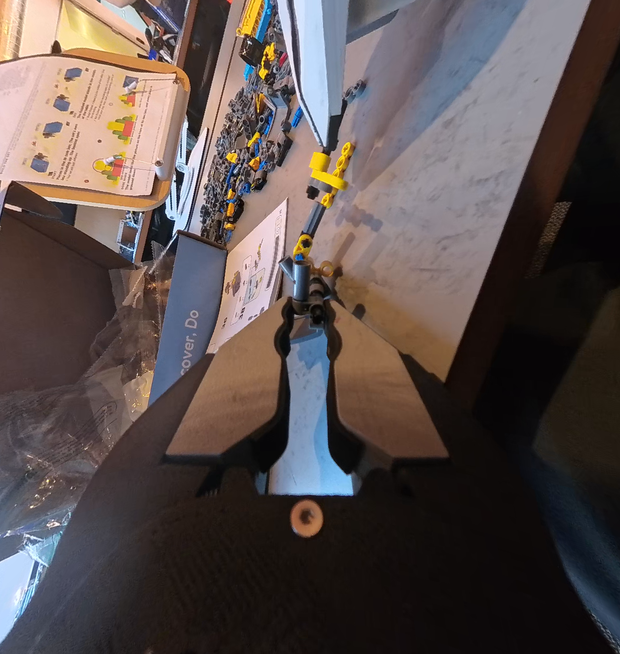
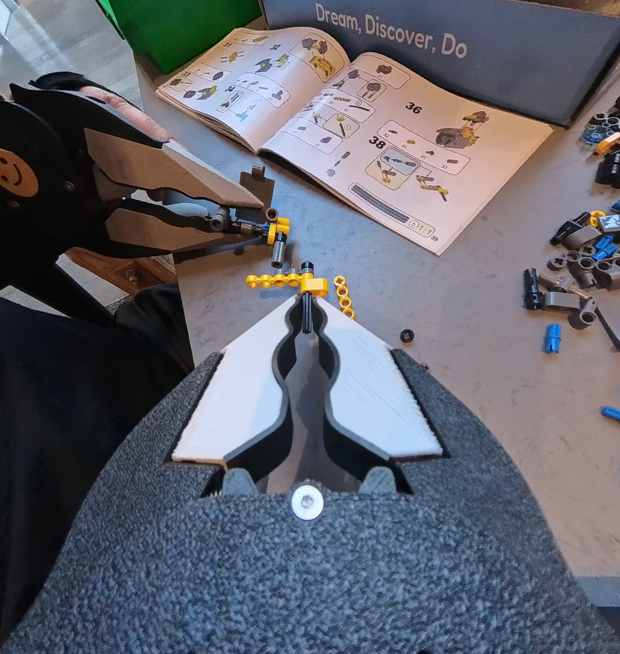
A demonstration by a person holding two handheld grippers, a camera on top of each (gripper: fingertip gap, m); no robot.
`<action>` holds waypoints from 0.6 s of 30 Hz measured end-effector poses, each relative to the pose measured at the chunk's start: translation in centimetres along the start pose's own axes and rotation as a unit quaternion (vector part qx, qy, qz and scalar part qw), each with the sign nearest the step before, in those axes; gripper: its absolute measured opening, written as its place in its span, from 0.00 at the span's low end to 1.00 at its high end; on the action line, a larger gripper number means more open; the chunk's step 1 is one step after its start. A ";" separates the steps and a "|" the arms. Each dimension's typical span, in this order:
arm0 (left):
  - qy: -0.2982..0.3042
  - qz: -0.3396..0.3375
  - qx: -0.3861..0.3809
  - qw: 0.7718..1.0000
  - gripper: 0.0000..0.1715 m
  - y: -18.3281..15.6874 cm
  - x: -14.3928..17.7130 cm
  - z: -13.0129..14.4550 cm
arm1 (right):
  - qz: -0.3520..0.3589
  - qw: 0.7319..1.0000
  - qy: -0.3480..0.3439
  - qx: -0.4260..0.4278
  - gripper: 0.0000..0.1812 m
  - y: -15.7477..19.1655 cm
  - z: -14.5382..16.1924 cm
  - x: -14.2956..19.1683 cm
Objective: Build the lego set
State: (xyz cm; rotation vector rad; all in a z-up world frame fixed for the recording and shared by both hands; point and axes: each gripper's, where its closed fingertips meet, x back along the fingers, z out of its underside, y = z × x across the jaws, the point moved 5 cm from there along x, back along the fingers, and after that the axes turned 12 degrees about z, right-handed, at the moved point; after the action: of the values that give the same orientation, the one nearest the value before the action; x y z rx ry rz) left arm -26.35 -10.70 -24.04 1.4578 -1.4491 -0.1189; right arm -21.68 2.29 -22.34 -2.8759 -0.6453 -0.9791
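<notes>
Fingers of my left gripper (image 1: pixel 306 306), grey-faced with black pads, are pinched onto a small dark grey and black brick assembly (image 1: pixel 306 288) made of a tube connector on a black axle, with a translucent yellow ring piece at its far side. Beyond it, in the left wrist view, I see the white right gripper (image 1: pixel 328 143) reaching in from the top, closed on a yellow and grey beam assembly (image 1: pixel 328 173) held just above the pale marbled tabletop (image 1: pixel 425 198). To the left lie an open white instruction booklet (image 1: pixel 257 269), a grey cardboard box (image 1: pixel 191 315) and a long heap of grey, blue and yellow loose parts (image 1: pixel 245 152). A printed sheet on a wooden stand (image 1: pixel 78 124) sits farther left, with crumpled clear plastic bags (image 1: pixel 71 407) nearer me.

From the right wrist view, my right gripper is narrowed onto a thin black axle (image 2: pixel 306 315) that carries a short yellow lift arm (image 2: pixel 315 284); a yellow holed beam (image 2: pixel 271 281) crosses behind it, and another yellow holed beam (image 2: pixel 344 298) lies on the table just beside the right finger. The left gripper comes in from the left, clamped on its grey connector piece tipped with blue and yellow, near but apart from mine. A person's hand (image 2: pixel 138 116) backs it. The booklet lies open ahead, and scattered grey, black and blue parts are at the right.
</notes>
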 end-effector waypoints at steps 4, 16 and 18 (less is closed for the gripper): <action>0.001 0.000 0.005 1.000 0.09 0.1 0.0 0.0 | -0.011 1.000 0.009 0.003 0.02 0.3 0.2 0.0; -0.043 0.054 0.081 0.994 0.08 0.7 0.5 -0.6 | 0.007 0.984 0.001 0.179 0.20 1.2 -1.4 -0.5; -0.048 0.067 0.081 0.993 0.08 0.6 0.5 -0.7 | -0.003 0.972 0.005 0.235 0.21 1.9 -2.0 -1.0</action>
State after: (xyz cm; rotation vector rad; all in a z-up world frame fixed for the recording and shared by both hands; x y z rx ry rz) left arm -26.10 -10.55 -23.03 1.4968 -1.6637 0.0128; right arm -22.76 -0.14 -21.12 -2.4512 -0.7641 -0.7197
